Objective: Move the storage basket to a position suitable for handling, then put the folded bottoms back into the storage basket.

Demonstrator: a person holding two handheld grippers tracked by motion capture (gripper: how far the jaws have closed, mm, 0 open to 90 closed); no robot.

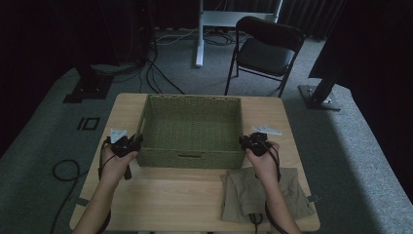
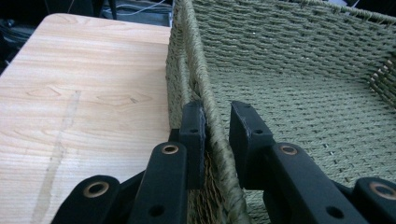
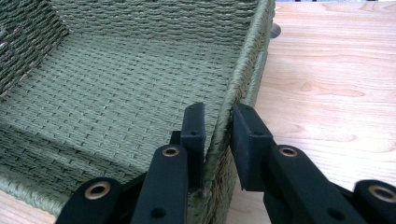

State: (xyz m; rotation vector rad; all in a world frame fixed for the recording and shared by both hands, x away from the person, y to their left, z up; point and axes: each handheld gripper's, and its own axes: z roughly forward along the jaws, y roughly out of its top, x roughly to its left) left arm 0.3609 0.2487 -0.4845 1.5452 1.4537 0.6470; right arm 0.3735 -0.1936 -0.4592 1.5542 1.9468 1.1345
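- Dark curtains and a grey carpet are seen around a light wooden table (image 1: 195,195), and a black folding chair (image 1: 265,48) stands in the upper middle of the high view, behind the table.
- A green woven basket (image 1: 190,129) is placed in the centre of the table, with nothing inside it (only the woven bottom is seen).
- A folded grey-brown cloth (image 1: 243,192) is laid on the table in the lower right of the high view, just in front of the basket's near right corner.
- The left gripper (image 1: 127,145) is held by the left hand (image 1: 116,163) at the left wall of the basket, near its front corner.
- In the left gripper view, the rim of the basket (image 2: 205,100) is seen between the two black jaws of the left gripper (image 2: 217,135): one jaw is pressed on the outside of the wall, while a small gap is left at the inner jaw, so the jaws are only partly closed around the rim.
- The right gripper (image 1: 253,142) is held by the right hand (image 1: 263,163) at the right wall of the basket.
- In the right gripper view, the rim (image 3: 243,70) is enclosed by the jaws of the right gripper (image 3: 218,133), both touching or nearly touching the wall (a firm grasp cannot be confirmed).
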